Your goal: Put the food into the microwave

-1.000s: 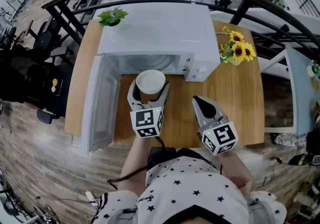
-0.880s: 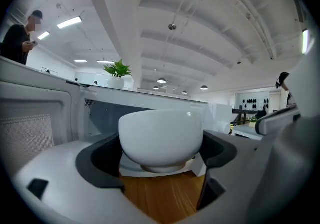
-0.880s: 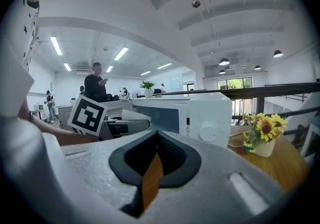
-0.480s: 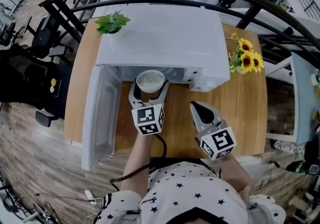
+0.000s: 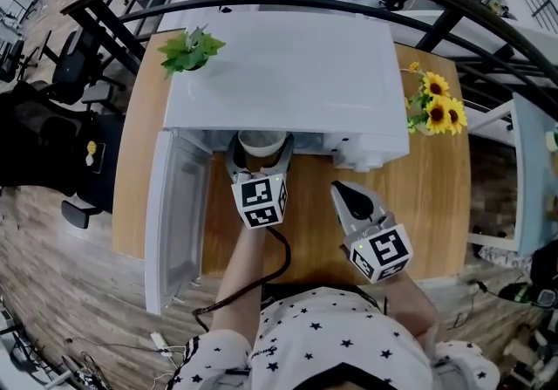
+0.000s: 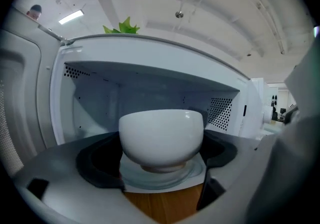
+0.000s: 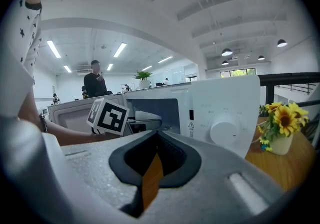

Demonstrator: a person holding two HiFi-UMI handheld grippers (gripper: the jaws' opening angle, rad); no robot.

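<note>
Left tongs (image 5: 261,155), clamped on the bowl (image 6: 161,138), have carried it from in front of the microwave (image 5: 288,74) to just inside its mouth, set-down likely next; right tongs (image 5: 353,198) closed, empty, outside.

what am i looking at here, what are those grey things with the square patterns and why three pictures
There is no robot: a person holds a two-jaw gripper in each hand, and the patterned cubes are part of them. The head view looks down from a camera on the person's head. The other two views come from cameras riding on each gripper. On the wooden table stand a white microwave with its door open, sunflowers and a plant. The left gripper grips a white bowl at the microwave's opening. The right gripper is shut and empty.
</note>
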